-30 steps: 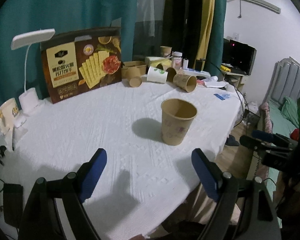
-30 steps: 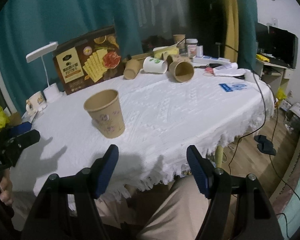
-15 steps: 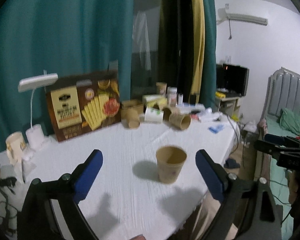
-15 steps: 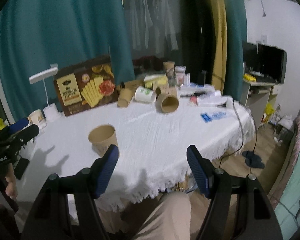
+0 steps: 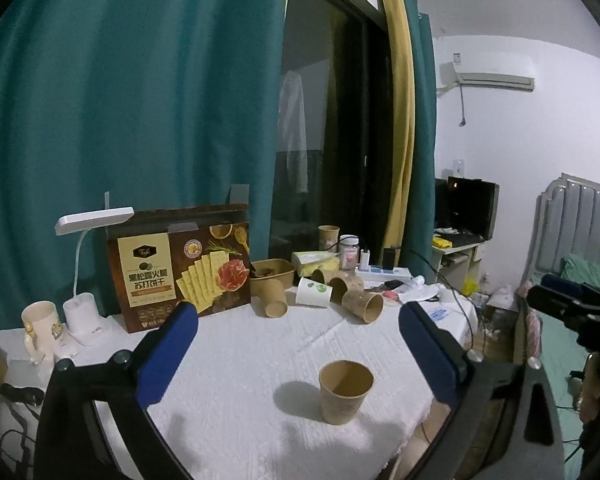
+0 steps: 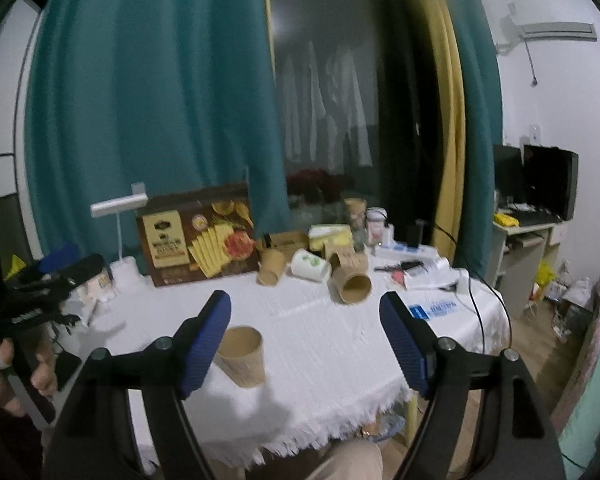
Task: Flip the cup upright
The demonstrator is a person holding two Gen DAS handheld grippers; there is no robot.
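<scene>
The left gripper has its blue jaws wide apart, and they have just been opening more. Nothing is between them; they hang in the air above the table. The right gripper also has its jaws apart, just opened wider, and they hold nothing.

The brown paper cup stands upright on the white tablecloth, mouth up, near the front edge of the table. No jaw touches it. In the right wrist view the cup shows just beside the left blue finger, partly behind it, but they are apart.

Behind the cup, at the far side of the table, some more cups lie on their sides: a brown one and a white one. To the left of those stands a big cracker box. Left of the box are a white desk lamp and a mug. A hand holds the left gripper's handle at the left of the cup.
</scene>
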